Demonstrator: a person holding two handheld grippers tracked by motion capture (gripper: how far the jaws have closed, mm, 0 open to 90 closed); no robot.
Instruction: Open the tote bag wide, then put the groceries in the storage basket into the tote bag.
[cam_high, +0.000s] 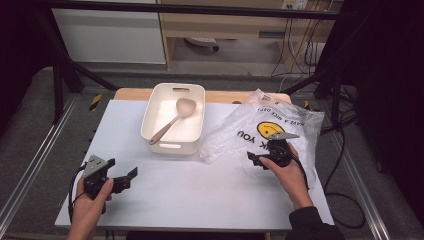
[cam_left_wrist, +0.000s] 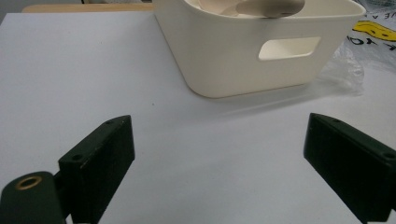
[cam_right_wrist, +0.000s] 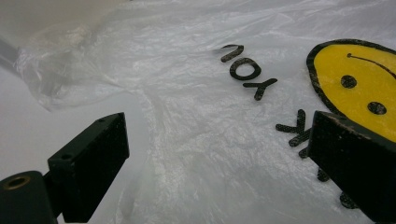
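A cream plastic bin (cam_high: 173, 119) stands at the table's middle back, with a beige spoon (cam_high: 173, 120) lying inside it. In the left gripper view the bin (cam_left_wrist: 224, 60) is just ahead. A clear plastic bag (cam_high: 260, 127) with a yellow smiley face lies crumpled to the bin's right. My left gripper (cam_high: 127, 178) hovers open near the table's front left, jaws wide apart (cam_left_wrist: 219, 163), nothing between them. Over the bag's near edge my right gripper (cam_high: 254, 159) is open; its jaws (cam_right_wrist: 219, 163) straddle the bag's film (cam_right_wrist: 201, 116) by the printed letters.
The white table top (cam_high: 200, 190) ends in a wooden strip at the back. Metal frame bars and floor rails flank the table. Cables hang at the back right. A white cabinet stands beyond the table.
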